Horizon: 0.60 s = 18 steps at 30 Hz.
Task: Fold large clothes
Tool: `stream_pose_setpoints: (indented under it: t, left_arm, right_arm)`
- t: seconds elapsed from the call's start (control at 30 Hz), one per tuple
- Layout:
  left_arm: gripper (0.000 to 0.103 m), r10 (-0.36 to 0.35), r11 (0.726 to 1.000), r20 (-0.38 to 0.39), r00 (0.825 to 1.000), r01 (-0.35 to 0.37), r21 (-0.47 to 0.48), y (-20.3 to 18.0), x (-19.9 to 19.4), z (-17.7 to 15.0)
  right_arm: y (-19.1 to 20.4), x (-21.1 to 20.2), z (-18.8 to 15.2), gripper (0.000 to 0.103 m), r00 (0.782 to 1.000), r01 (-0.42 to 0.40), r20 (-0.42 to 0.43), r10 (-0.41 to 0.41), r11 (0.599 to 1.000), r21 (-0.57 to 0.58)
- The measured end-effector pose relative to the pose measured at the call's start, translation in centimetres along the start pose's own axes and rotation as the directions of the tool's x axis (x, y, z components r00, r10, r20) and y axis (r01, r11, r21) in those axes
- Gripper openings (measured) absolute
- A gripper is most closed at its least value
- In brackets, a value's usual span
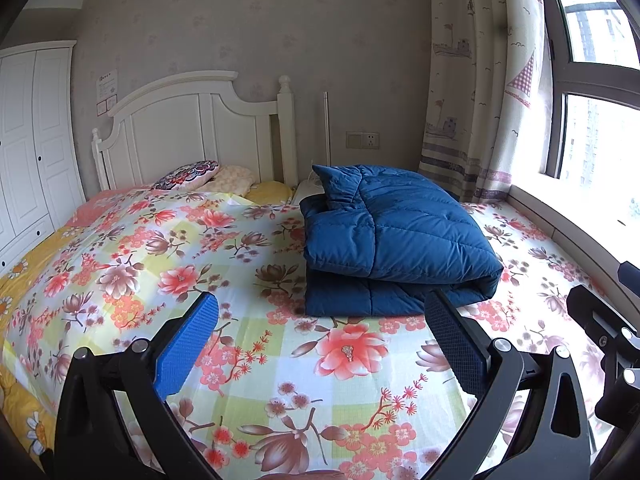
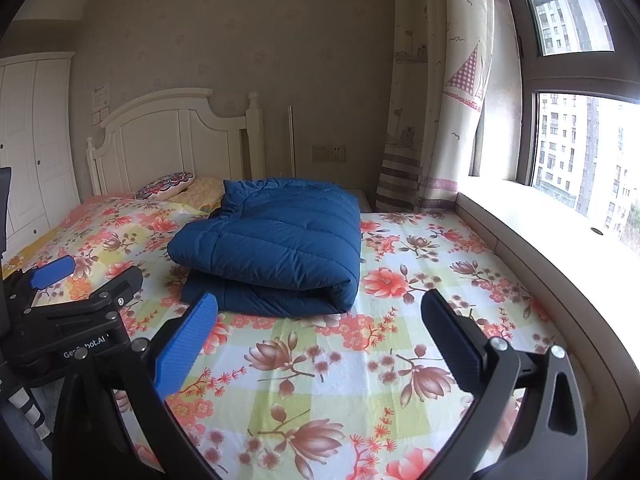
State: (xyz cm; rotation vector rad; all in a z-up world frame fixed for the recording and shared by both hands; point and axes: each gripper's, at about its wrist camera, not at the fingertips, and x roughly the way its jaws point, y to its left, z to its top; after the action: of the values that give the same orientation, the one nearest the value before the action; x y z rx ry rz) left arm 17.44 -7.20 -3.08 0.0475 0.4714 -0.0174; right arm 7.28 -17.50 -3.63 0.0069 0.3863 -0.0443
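A dark blue quilted down coat (image 1: 394,240) lies folded into a thick bundle on the flowered bedspread (image 1: 248,264); the right wrist view shows the coat (image 2: 276,244) from the right. My left gripper (image 1: 322,308) hovers open just short of the bundle's near edge, nothing between its blue pads (image 1: 188,344). My right gripper (image 2: 320,312) is open too, a little to the right of the coat and above the flowered bedspread (image 2: 400,344). In the right wrist view the left gripper's blue pads (image 2: 54,270) show at the left edge. Neither gripper touches the coat.
A white headboard (image 1: 192,128) and pillows (image 1: 188,174) stand at the far end. A wardrobe (image 1: 32,140) is on the left. A curtain (image 1: 476,80), a window (image 2: 576,148) and a sill (image 2: 532,232) run along the right side of the bed.
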Motion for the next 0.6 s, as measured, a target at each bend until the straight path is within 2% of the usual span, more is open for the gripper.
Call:
stream_pose_setpoints:
  t: [0.6]
  left_arm:
    - [0.099, 0.007, 1.000, 0.007, 1.000, -0.007, 0.024, -0.26, -0.13, 0.15]
  right_arm:
    - [0.33, -0.06, -0.06, 0.101, 1.000, 0.001, -0.002, -0.001, 1.000, 0.004]
